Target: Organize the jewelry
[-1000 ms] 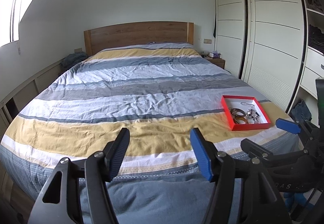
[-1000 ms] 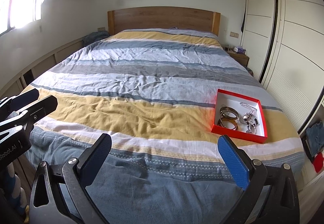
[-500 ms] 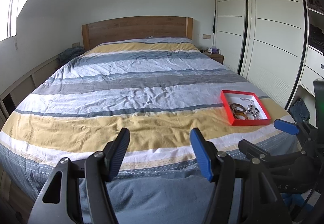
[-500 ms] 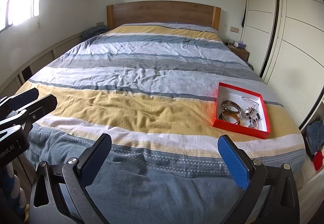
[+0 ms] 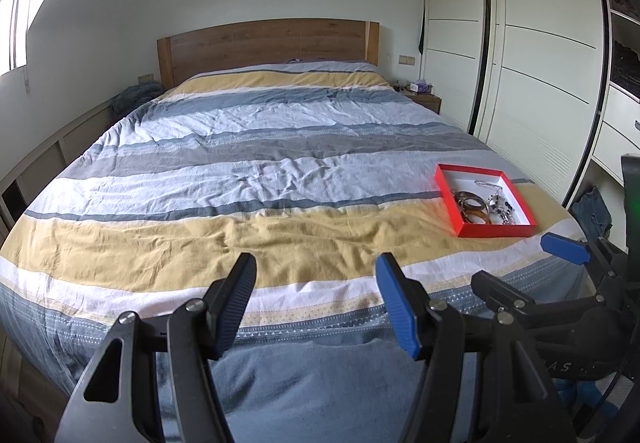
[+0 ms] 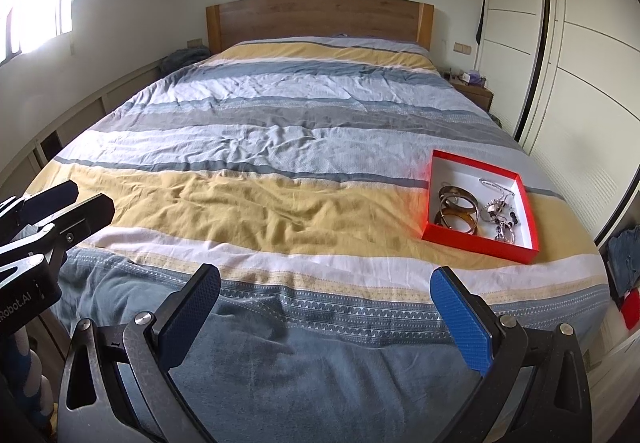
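A shallow red box (image 5: 448, 195) (image 6: 476, 243) lies on the bed's right side, on the yellow stripe. Inside it are brown and gold bangles (image 5: 472, 207) (image 6: 456, 209) and a tangle of silver chains and beads (image 5: 500, 205) (image 6: 502, 215). My left gripper (image 5: 316, 303) is open and empty above the foot of the bed, left of the box. My right gripper (image 6: 326, 311) is open and empty, nearer the box; it also shows in the left wrist view (image 5: 524, 263). The left gripper shows at the left edge of the right wrist view (image 6: 60, 207).
The bed (image 5: 240, 179) has a striped blue, grey and yellow cover and a wooden headboard (image 5: 264, 43). White wardrobe doors (image 5: 540, 63) line the right wall. A nightstand (image 5: 424, 99) stands by the headboard. Low shelving (image 5: 40, 159) runs along the left wall.
Both cameras have tilted down and moved slightly toward the bed. The box and jewelry have not moved. Both grippers stay open.
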A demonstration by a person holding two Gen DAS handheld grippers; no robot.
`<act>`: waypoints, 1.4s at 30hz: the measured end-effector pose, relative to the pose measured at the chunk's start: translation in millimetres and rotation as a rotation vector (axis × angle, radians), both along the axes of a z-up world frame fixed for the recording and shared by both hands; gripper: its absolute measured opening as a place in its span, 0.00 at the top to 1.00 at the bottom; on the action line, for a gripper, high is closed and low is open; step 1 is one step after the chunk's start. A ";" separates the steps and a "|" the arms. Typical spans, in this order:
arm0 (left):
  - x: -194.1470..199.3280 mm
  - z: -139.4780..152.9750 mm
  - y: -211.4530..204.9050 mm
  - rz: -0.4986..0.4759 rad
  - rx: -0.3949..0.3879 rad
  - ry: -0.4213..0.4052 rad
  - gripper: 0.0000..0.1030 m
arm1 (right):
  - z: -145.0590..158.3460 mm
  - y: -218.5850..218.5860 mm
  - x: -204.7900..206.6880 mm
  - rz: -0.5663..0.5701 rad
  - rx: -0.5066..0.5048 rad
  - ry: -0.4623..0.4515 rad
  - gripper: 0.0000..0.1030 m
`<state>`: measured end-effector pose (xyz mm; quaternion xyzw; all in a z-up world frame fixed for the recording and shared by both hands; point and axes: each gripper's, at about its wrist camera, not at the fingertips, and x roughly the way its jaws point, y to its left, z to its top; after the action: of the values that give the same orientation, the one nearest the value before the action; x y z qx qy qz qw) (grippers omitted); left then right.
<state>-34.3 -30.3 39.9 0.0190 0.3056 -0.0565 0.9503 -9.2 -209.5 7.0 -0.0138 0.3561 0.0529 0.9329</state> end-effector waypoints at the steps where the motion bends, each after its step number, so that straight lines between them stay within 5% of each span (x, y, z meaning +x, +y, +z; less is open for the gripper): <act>1: 0.5 -0.6 -0.4 0.000 0.001 0.002 0.42 | -0.9 -0.5 0.6 -0.001 0.001 0.002 0.00; 26: 42.0 -5.0 -18.3 -0.002 0.011 0.063 0.42 | -2.8 -11.0 33.0 -0.024 -0.011 0.017 0.00; 42: 80.8 -29.6 -32.4 0.006 0.047 0.127 0.42 | -30.0 -17.4 63.2 -0.031 -0.016 0.078 0.00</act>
<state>46.5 -62.7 10.3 0.0369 0.3665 -0.0477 0.9285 54.0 -226.9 -22.9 -0.0139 0.3929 0.0362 0.9188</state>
